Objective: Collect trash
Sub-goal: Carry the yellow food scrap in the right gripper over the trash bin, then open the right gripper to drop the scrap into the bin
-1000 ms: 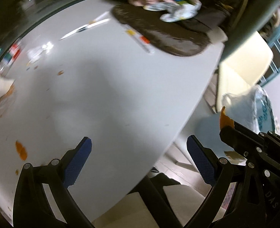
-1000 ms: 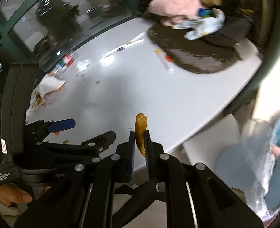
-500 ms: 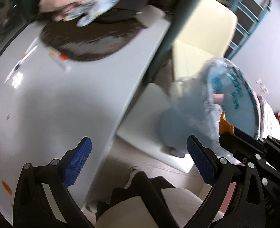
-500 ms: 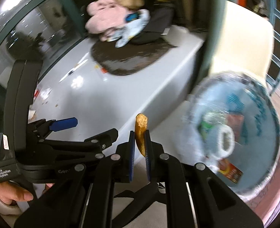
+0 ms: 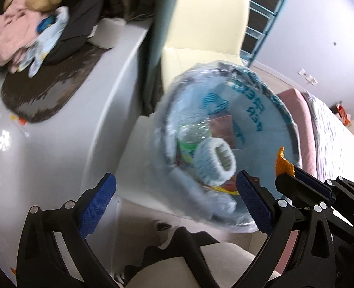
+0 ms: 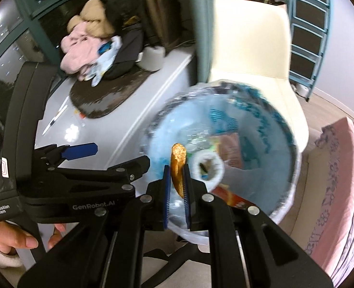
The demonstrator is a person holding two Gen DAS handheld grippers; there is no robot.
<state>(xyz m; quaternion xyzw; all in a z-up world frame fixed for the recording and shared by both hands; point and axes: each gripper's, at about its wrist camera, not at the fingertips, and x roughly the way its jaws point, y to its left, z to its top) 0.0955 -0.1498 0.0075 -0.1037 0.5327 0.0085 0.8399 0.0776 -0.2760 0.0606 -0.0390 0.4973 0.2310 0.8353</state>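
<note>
Right wrist view shows one crinkly orange peel scrap (image 6: 178, 168) clamped upright in the right claw (image 6: 177, 187), its long axis pointing along the fingers, above one round bin lined with a glossy blue plastic bag (image 6: 268, 129). Inside lie perhaps three or four blurred wrappers. One left claw (image 5: 174, 204) stands apart, empty, beside the white tabletop (image 5: 44, 148).

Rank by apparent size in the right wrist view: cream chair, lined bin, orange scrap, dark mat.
1. cream chair and lined bin: too alike to separate
2. dark mat
3. orange scrap, though nearest the camera
</note>
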